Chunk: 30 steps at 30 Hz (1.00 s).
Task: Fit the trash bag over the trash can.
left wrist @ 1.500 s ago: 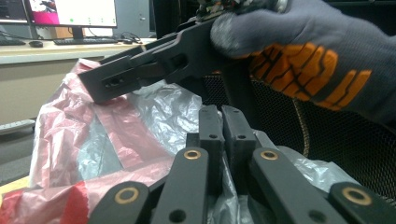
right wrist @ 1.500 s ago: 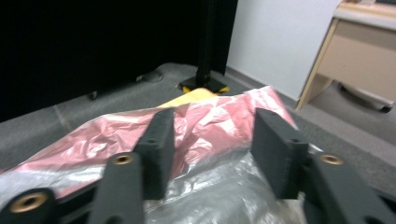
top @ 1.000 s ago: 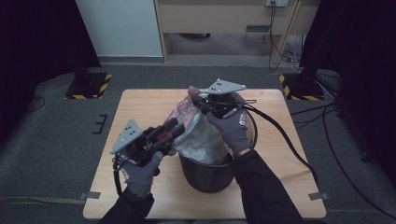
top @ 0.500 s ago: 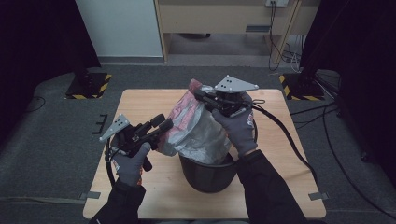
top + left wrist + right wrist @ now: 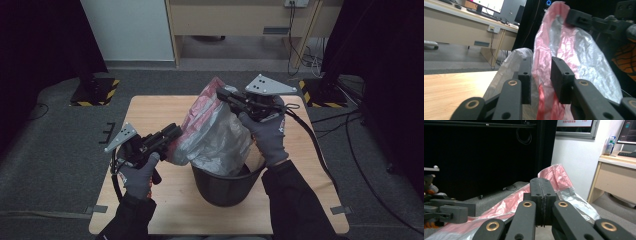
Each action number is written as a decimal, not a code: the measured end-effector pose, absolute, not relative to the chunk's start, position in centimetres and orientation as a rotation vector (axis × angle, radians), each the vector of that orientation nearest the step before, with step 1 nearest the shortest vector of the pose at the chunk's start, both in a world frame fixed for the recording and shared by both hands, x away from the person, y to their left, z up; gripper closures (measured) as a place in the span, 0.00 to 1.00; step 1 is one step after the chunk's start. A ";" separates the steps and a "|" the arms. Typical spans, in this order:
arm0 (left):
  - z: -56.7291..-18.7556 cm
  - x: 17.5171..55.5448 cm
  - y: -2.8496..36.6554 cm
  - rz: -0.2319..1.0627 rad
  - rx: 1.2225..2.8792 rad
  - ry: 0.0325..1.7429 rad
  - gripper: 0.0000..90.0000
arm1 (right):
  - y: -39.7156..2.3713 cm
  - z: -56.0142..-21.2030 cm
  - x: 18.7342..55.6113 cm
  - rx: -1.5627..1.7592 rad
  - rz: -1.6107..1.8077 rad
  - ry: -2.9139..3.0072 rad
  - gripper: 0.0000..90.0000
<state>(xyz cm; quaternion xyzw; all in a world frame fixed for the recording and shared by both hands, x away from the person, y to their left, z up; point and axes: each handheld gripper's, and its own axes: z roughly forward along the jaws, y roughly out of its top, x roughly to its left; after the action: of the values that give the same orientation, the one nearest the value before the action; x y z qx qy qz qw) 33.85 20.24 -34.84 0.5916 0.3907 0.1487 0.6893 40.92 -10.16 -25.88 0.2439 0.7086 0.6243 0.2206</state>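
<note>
wood table (image 5: 165, 117); bag (image 5: 220, 135) over bin (image 5: 225, 185); r gripper (image 5: 223, 95) clamps rim.

I'm looking down on a light wooden tabletop (image 5: 150, 112) sitting on grey carpet (image 5: 55, 150). Dark curtains (image 5: 40, 45) close in both sides, and the light is dim. Two black stand bases with yellow-and-black hazard stripes (image 5: 95, 92) sit on the floor at left and right. Ahead there's a pale wall panel (image 5: 130, 30) and a wooden desk (image 5: 230, 20), with cables (image 5: 305, 50) hanging beside it. From the side, I see a monitor (image 5: 490, 3) on that desk.
</note>
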 end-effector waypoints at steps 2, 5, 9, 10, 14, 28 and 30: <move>-34.8 33.8 20.3 0.334 1.309 0.871 0.74 | -10.5 -25.6 40.7 0.666 1.733 1.949 1.00; -34.6 33.8 20.6 0.336 1.279 0.869 0.70 | -11.0 -25.3 40.5 0.653 1.740 1.934 1.00; -34.4 33.7 21.0 0.337 1.255 0.867 0.67 | -12.1 -25.0 40.2 0.654 1.755 1.906 1.00; -34.4 33.7 21.0 0.334 1.251 0.865 0.67 | -12.5 -24.9 40.1 0.656 1.760 1.900 1.00; -34.4 33.6 20.8 0.315 1.257 0.853 0.66 | -13.7 -24.7 39.7 0.660 1.766 1.888 1.00; -34.3 33.3 20.7 0.336 1.260 0.858 0.65 | -18.6 -27.2 38.3 0.715 1.775 1.864 1.00; -34.3 33.3 20.8 0.340 1.264 0.860 0.64 | -19.2 -27.6 38.1 0.725 1.770 1.857 1.00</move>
<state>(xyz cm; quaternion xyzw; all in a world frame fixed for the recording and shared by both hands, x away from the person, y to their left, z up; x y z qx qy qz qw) 33.26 20.84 -34.32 0.5694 0.3876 0.1530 0.7086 38.09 -19.20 -27.62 0.2644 0.6769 0.6452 0.2358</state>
